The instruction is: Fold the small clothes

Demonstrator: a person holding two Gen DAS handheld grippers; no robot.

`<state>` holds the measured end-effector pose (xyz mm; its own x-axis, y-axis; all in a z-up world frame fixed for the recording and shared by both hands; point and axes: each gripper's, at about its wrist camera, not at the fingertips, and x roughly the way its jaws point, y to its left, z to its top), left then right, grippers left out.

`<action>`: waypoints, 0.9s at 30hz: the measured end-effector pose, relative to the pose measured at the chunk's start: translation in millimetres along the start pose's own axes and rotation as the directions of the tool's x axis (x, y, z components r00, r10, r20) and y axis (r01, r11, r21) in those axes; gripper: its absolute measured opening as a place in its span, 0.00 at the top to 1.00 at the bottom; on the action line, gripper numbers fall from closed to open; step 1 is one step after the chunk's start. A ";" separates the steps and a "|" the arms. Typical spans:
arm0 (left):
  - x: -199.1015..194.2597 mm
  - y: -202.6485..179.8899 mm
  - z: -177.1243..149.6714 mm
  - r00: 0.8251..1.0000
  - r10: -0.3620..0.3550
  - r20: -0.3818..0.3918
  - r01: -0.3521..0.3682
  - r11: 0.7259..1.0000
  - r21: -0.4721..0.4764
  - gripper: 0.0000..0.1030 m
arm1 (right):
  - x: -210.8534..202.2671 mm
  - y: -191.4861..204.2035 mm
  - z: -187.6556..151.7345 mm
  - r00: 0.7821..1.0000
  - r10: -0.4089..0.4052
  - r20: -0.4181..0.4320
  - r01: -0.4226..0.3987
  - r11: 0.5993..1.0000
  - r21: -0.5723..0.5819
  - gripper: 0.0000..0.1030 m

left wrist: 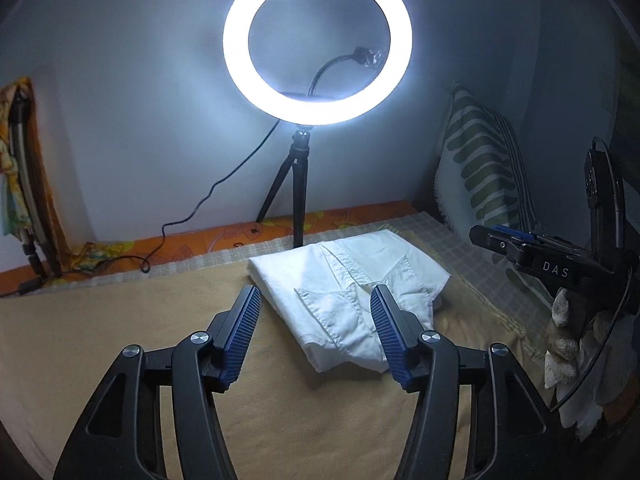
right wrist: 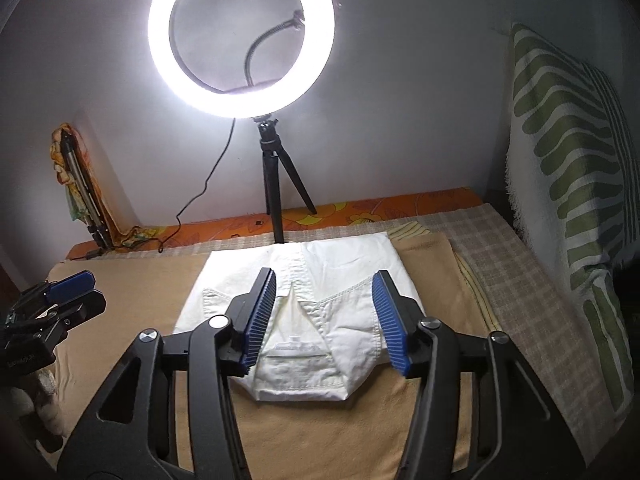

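Right wrist view: right gripper (right wrist: 324,320) and left gripper (left wrist: 314,330), jaws apart, hover over the folded white cotton shirt (right wrist: 320,280); a careless pinch could undo its layers.

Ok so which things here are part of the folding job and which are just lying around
For the job:
white garment
left gripper, open
right gripper, open
tan blanket it lies on

Just lying about:
ring light on its tripod
striped pillow
cable

Bare tan blanket (right wrist: 320,432) lies open left and front of the folded shirt (right wrist: 320,304); behind it stands the tripod (right wrist: 274,200)
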<state>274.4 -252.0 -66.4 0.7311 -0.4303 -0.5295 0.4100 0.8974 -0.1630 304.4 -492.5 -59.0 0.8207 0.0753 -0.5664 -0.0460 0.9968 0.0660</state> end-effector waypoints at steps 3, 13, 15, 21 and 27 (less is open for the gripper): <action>-35.3 -0.9 -4.4 1.000 0.010 0.029 -0.011 0.999 0.030 0.30 | -32.0 22.9 -4.2 0.999 -0.027 0.020 0.028 0.999 -0.030 0.39; -131.9 5.0 -33.9 0.995 0.041 0.086 -0.047 0.997 0.069 0.20 | -133.3 91.0 -40.7 0.989 -0.093 0.116 0.103 0.992 -0.079 0.02; -148.4 7.7 -40.0 0.994 0.044 0.099 -0.050 0.996 0.067 0.18 | -148.1 103.0 -48.3 0.986 -0.107 0.132 0.119 0.989 -0.089 0.01; -190.3 10.8 -60.2 0.989 0.076 0.125 -0.088 0.992 0.088 0.09 | -183.7 126.2 -73.7 0.980 -0.125 0.154 0.136 0.989 -0.063 0.00; -219.7 9.9 -79.4 0.978 0.117 0.171 -0.139 0.983 0.121 0.00 | -203.0 140.8 -100.3 0.971 -0.154 0.184 0.161 0.987 -0.021 0.00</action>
<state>74.5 -140.8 -17.8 0.8563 -0.3328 -0.3950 0.3679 0.9297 0.0141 74.3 -364.7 -17.1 0.9085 -0.0860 -0.4089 0.0748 0.9963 -0.0432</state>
